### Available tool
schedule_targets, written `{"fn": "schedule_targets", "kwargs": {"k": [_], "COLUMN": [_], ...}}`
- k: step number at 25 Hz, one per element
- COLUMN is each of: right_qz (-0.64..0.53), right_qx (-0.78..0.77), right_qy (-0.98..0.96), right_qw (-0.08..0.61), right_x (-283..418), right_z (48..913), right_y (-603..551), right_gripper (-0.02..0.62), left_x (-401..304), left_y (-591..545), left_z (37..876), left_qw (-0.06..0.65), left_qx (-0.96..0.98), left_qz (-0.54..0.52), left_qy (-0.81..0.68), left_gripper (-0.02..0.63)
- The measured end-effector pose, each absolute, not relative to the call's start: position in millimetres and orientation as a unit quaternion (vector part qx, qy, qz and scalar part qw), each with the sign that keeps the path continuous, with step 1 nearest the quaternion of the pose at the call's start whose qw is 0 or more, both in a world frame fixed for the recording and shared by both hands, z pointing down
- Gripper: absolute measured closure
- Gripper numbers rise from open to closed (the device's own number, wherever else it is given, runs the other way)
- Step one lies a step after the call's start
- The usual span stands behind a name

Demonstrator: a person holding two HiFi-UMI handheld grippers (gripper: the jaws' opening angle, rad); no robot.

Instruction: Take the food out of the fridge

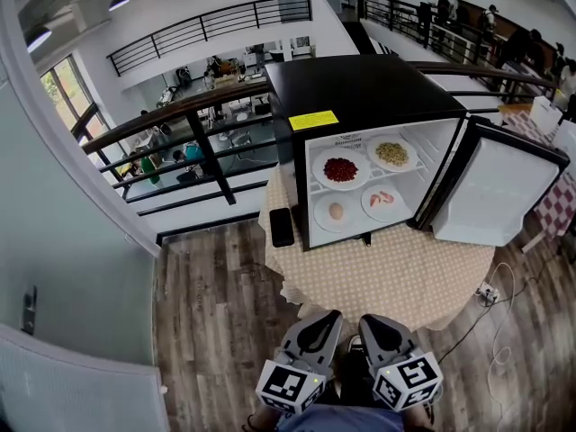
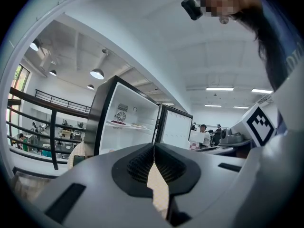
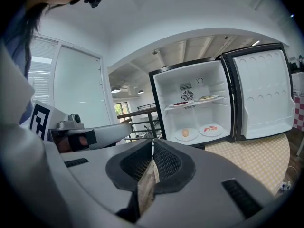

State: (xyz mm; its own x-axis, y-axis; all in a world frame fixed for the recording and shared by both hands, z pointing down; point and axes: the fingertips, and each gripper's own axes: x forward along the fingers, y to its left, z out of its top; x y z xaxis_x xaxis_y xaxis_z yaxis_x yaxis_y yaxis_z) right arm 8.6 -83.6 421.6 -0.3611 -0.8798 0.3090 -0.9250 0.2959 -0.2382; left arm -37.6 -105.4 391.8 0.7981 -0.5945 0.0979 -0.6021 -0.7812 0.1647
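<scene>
Food sits on white plates (image 1: pixel 317 173) inside the fridge (image 1: pixel 360 88), a black cabinet with a white interior and the largest thing on the tabletop (image 1: pixel 387 277). Its door (image 1: pixel 499 192) is swung wide to the fridge's right, presumably so both levels can be reached straight from the front.

The left gripper (image 1: pixel 329 317) and right gripper (image 1: pixel 368 321) hang side by side in front of the fridge, well apart from it and short of the tabletop's near edge, both aimed at the open compartment. I judge that the reach has hardly begun. The left fingers (image 2: pixel 137 165) are pressed fully together with nothing between them, and so are the right fingers (image 3: pixel 166 163). They would have to part before taking a plate rim.

On the fridge's upper shelf lie red pieces (image 1: pixel 340 169) at the left and a pale yellowish heap (image 1: pixel 392 154) at the right. On its bottom level are a single round tan piece (image 1: pixel 336 211) and some pink pieces (image 1: pixel 384 199). A dark phone (image 1: pixel 282 227) lies just beside the fridge's left wall.

A cream dotted cloth covers the tabletop. Around it is a wood-plank floor (image 1: pixel 216 313), and behind the fridge a dark railing (image 1: pixel 180 120) overlooks a lower level.
</scene>
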Motion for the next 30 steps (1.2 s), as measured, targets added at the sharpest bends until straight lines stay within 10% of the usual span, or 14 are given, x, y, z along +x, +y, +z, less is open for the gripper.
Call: {"fn": "schedule_targets", "kwargs": {"k": [30], "right_qz": [0.270], "right_qx": [0.495], "right_qy": [-0.819], "right_qw": [0.109], "right_x": [116.9], "right_z": [509.6], "right_y": [-290.2], "right_gripper": [0.578], "left_x": [51.4], "left_y": [-274.3], "left_z": [463.8], "left_qw": [0.111], "left_qx": [0.927], "left_qz": [0.059], "left_qy": [-0.352], "left_gripper": [0.589]}}
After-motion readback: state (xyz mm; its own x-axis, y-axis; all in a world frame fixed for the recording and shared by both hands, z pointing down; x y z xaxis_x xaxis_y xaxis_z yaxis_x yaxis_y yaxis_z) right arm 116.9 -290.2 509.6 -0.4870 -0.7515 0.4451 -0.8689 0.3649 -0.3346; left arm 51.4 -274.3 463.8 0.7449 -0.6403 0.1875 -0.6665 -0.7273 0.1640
